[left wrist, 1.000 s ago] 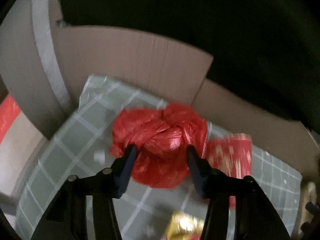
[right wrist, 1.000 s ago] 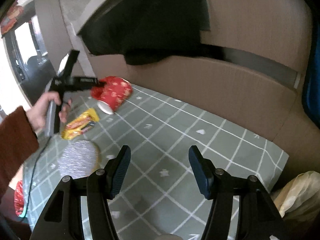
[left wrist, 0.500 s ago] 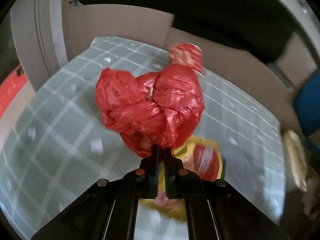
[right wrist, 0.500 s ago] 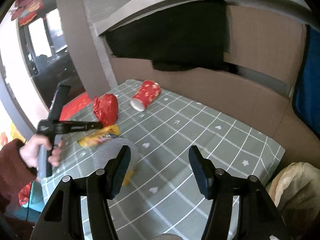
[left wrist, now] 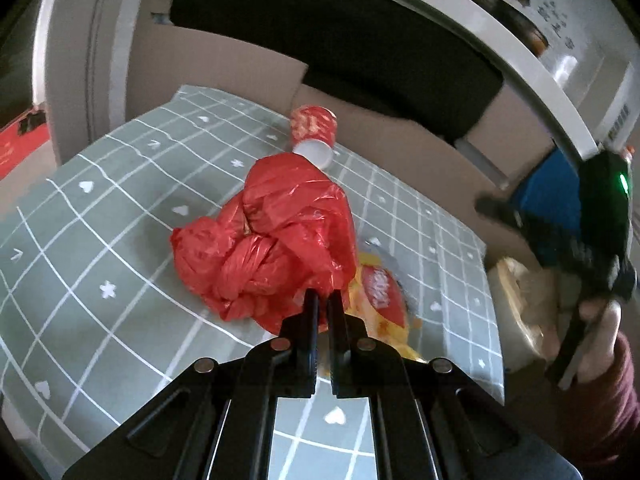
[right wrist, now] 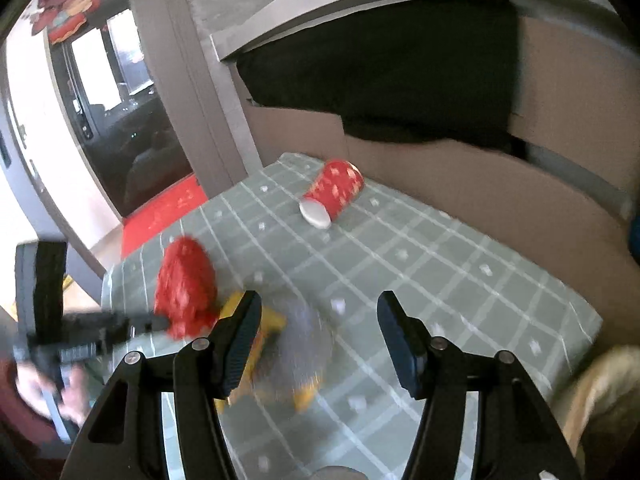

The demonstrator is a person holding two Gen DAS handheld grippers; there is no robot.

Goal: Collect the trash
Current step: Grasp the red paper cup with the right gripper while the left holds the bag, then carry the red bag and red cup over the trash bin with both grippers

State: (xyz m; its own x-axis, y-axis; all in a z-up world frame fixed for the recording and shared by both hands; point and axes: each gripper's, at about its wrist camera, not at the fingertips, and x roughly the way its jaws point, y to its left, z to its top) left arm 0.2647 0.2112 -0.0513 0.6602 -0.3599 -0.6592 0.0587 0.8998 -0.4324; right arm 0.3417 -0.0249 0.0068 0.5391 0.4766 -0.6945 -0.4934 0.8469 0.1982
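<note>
My left gripper is shut on the lower edge of a crumpled, knotted red plastic bag, which it holds over the green checked tablecloth. In the right wrist view the same bag is blurred near the table's left edge, at the tip of the left gripper. My right gripper hangs open above the cloth with nothing between its fingers. A red paper cup lies on its side near the far edge. A yellow and red snack packet lies just beyond the bag.
A blurred grey round thing lies on the yellow packet below my right gripper. A tan bag sits off the table's right end. Cardboard panels and a dark opening stand behind the table. A hand holds the right tool.
The left jaws closed on the red bag and carried it away from the cup, toward the near left of the table. The right gripper drew back and up, still open.
</note>
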